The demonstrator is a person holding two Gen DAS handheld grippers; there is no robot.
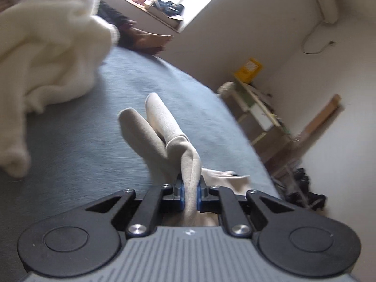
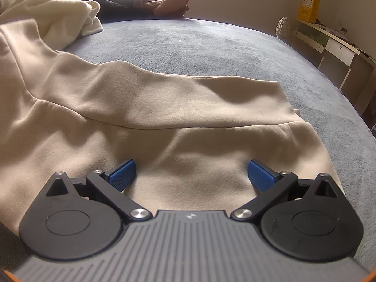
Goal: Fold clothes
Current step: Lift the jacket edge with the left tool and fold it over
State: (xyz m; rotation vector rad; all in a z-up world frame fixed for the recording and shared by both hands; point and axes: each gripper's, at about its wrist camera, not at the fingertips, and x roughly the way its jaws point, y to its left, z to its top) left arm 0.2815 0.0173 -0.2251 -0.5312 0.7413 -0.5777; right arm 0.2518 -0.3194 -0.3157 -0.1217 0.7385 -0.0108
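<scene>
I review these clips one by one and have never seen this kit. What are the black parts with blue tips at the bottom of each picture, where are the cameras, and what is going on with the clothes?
Each picture comes from a camera on a hand-held two-finger tool, looking forward along its fingers; a person holds one in each hand. In the left wrist view, the left tool is shut on a bunched fold of the beige cotton garment, raised off the grey-blue bed cover. In the right wrist view, the right tool is open above the same garment, which lies spread there. A cream fleecy blanket lies heaped behind. Someone's bare feet rest at the far edge.
</scene>
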